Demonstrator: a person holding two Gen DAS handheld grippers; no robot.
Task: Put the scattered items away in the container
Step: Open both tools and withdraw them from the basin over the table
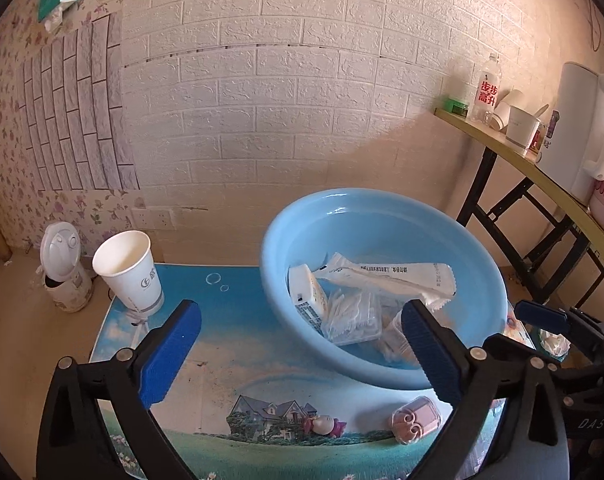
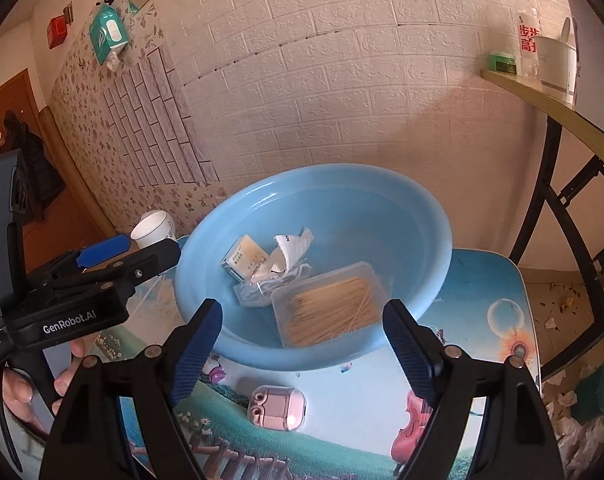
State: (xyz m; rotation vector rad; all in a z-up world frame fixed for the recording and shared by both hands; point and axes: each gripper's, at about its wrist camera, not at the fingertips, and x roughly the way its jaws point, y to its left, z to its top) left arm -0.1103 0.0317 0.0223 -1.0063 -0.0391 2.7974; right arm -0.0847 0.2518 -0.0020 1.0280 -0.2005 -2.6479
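A round light-blue plastic basin (image 2: 314,264) sits on a low table covered with a printed landscape mat (image 2: 478,320), and most of the clutter already lies inside it: a clear lidded box of wooden toothpicks (image 2: 330,304) at about 5 o'clock in the bowl as the right wrist camera sees it, a small white-and-yellow carton (image 2: 245,260) at 9 o'clock, a crumpled white sachet (image 2: 289,250) near the centre, and a clear packet of white picks (image 1: 352,316) beneath them. A long white foil wrapper (image 1: 394,278) shows across the pile in the left wrist view. Outside the basin, at its 6 o'clock and just beside the rim, a pink earbud case in a clear shell (image 2: 277,407) rests on the mat. The right gripper (image 2: 302,344) hangs over the basin's near rim with its blue pads spread wide and nothing between them. The left gripper (image 1: 302,352) is also spread wide and empty, at the basin's 8 o'clock. A white paper cup (image 1: 127,270) stands at the mat's far left corner.
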